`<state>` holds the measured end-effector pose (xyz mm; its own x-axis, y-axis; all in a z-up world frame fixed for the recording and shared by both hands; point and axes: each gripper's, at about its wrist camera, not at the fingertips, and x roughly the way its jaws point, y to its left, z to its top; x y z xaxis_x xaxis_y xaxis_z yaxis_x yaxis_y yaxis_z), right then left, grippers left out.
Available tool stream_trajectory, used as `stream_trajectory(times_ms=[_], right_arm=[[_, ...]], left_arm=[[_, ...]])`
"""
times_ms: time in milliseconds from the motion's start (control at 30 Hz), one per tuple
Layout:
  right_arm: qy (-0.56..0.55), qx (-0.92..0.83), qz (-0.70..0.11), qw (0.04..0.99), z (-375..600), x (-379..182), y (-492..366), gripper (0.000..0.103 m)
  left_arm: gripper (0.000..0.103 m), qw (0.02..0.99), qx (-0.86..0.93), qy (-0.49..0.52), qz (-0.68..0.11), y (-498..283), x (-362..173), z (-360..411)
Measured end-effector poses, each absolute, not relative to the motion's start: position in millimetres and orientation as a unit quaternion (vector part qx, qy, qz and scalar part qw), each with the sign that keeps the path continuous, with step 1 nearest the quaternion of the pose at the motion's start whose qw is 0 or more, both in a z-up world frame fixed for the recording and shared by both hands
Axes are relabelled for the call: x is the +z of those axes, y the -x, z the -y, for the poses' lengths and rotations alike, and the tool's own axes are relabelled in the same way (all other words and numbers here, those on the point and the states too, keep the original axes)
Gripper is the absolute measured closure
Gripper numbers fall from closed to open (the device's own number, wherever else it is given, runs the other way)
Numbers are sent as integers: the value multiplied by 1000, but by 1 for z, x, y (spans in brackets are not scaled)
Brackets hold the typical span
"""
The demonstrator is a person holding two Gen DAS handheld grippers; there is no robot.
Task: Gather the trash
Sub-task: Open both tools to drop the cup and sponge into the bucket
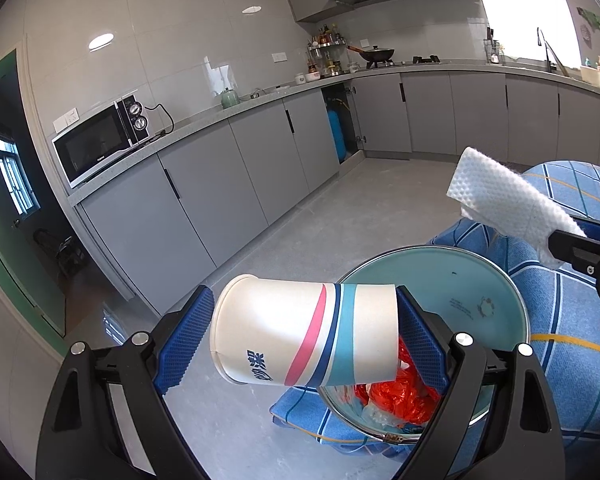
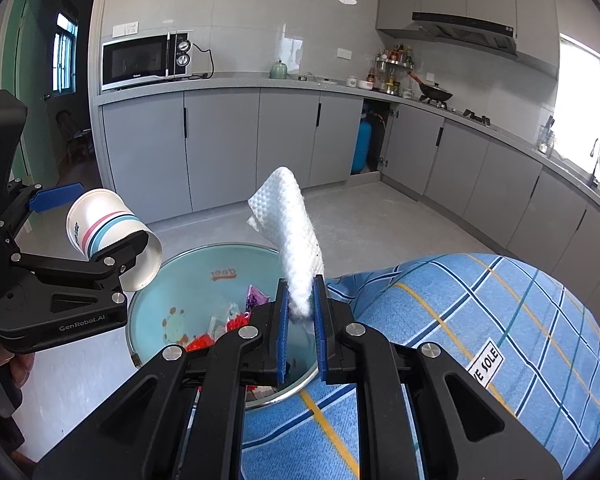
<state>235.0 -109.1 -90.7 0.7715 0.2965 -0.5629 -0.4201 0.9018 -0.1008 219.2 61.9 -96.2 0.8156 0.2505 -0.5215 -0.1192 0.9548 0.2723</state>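
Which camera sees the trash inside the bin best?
The right wrist view: it looks down into the bin, showing the mixed wrappers. The left wrist view shows only red plastic behind the paper cup.

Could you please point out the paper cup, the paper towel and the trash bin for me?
paper cup [image 1: 300, 332], left wrist view, middle of its striped side wall.
paper towel [image 2: 298, 236], right wrist view, middle of the folded sheet.
trash bin [image 2: 204, 276], right wrist view, bare inner wall.

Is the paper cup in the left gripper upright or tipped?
Tipped. The cup lies on its side across the left gripper, its open mouth facing sideways over the bin.
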Motion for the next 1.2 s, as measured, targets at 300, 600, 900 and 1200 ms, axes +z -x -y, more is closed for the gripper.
stream_trajectory(times_ms=[300,600,900,1200], right_arm=[[115,193,-272,936,109,-94,-237,88],[95,175,-267,943,123,-94,-237,60],[66,165,-265,948,137,-88,-215,51],[55,161,-246,954,142,-74,-196,49]], left_arm=[[12,946,96,-111,-288,-220,-98,-64],[6,949,92,-108,-283,-217,-99,-61],[6,950,105,-104,-273,-208,-89,-62],[6,956,110,-96,-253,-189,-70,-62]])
